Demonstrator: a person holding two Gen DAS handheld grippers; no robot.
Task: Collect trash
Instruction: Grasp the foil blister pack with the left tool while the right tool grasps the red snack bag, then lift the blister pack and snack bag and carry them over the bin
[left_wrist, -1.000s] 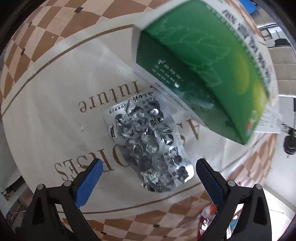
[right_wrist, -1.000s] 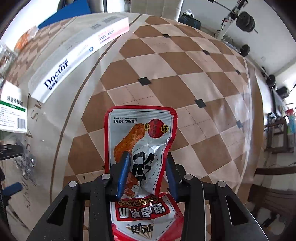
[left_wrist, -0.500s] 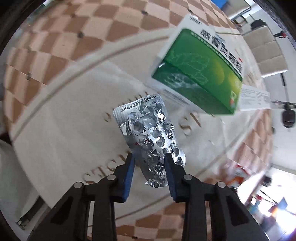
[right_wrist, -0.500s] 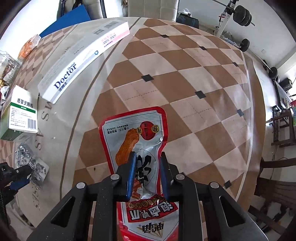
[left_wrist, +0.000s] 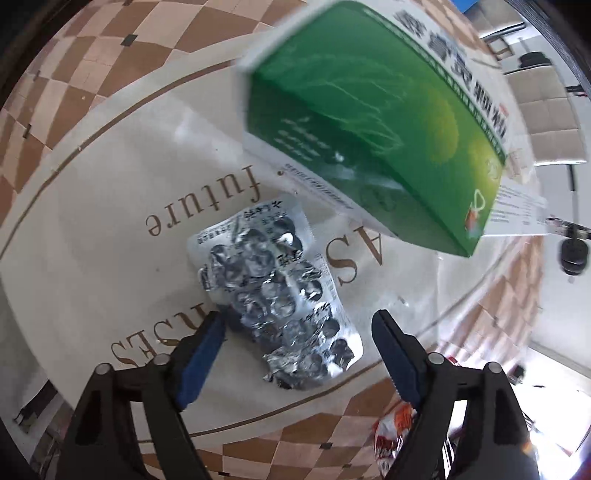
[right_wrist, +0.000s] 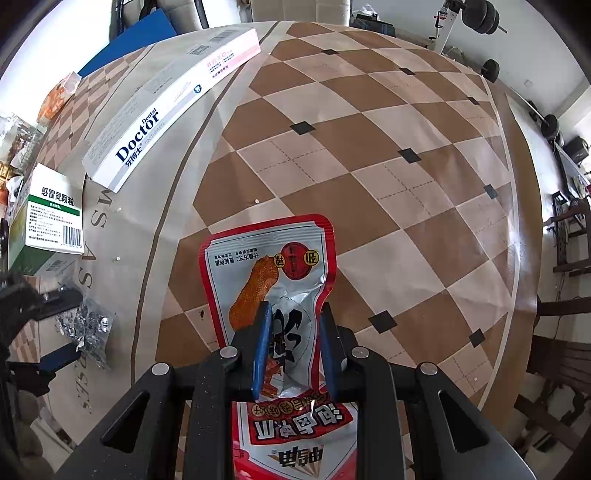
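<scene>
A crumpled silver blister pack (left_wrist: 280, 295) lies on the beige tablecloth (left_wrist: 92, 229). My left gripper (left_wrist: 299, 332) is open, its blue pads on either side of the pack's near end, not closed on it. The pack also shows in the right wrist view (right_wrist: 86, 325). My right gripper (right_wrist: 293, 332) is shut on a red and silver snack wrapper (right_wrist: 273, 273), which it holds over the checkered part of the cloth.
A green medicine box (left_wrist: 376, 122) stands just beyond the blister pack; it also shows in the right wrist view (right_wrist: 51, 218). A long white toothpaste box (right_wrist: 166, 107) lies further back. More wrappers (right_wrist: 59, 96) sit at the far left. Chairs and gym weights surround the table.
My left gripper, shut on the blister pack half a second ago, has opened, and the pack lies on the cloth. My right gripper still holds the snack wrapper.
</scene>
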